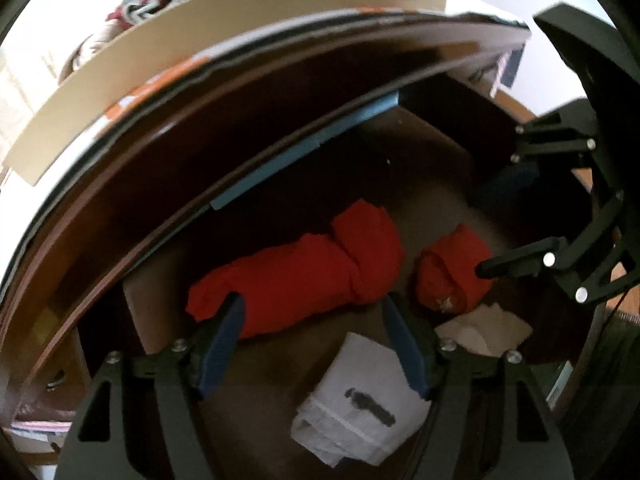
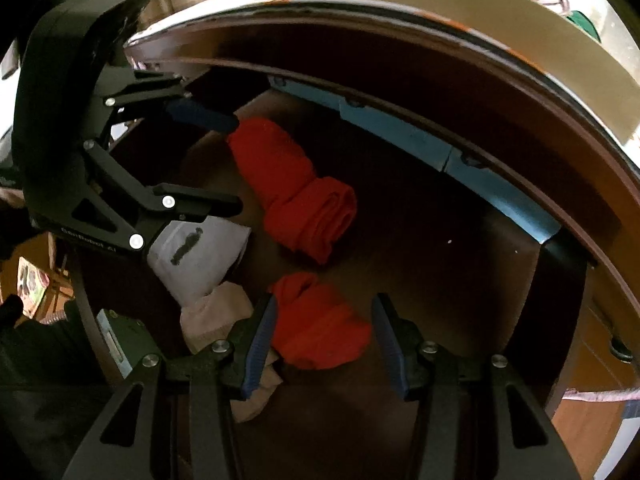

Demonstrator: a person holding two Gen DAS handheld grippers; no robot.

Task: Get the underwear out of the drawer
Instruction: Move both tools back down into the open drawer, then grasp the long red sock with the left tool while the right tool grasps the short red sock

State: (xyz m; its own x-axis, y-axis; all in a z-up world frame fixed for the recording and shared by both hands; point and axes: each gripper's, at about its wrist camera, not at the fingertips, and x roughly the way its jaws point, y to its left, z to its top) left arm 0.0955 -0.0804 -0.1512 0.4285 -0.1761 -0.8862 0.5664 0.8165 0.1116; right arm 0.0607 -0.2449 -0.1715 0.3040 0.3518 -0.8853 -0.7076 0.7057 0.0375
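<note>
An open dark wooden drawer [image 1: 420,152] [image 2: 460,264] holds a long rolled red underwear [image 1: 304,268] [image 2: 300,200], a small red bundle [image 1: 452,276] [image 2: 320,320], a folded white garment [image 1: 360,396] [image 2: 200,256] and a beige one [image 1: 488,328] [image 2: 212,320]. My left gripper [image 1: 312,304] is open just above the long red roll, its jaws on either side of it. It also shows in the right wrist view [image 2: 236,164]. My right gripper [image 2: 324,308] is open around the small red bundle, not clamped. It also shows in the left wrist view [image 1: 500,216].
The dresser's top edge [image 1: 240,92] overhangs the drawer's back, with a blue strip [image 1: 304,152] [image 2: 440,144] under it. A cream board [image 1: 120,80] [image 2: 480,12] lies on top, with a white cable [image 1: 148,0] behind it.
</note>
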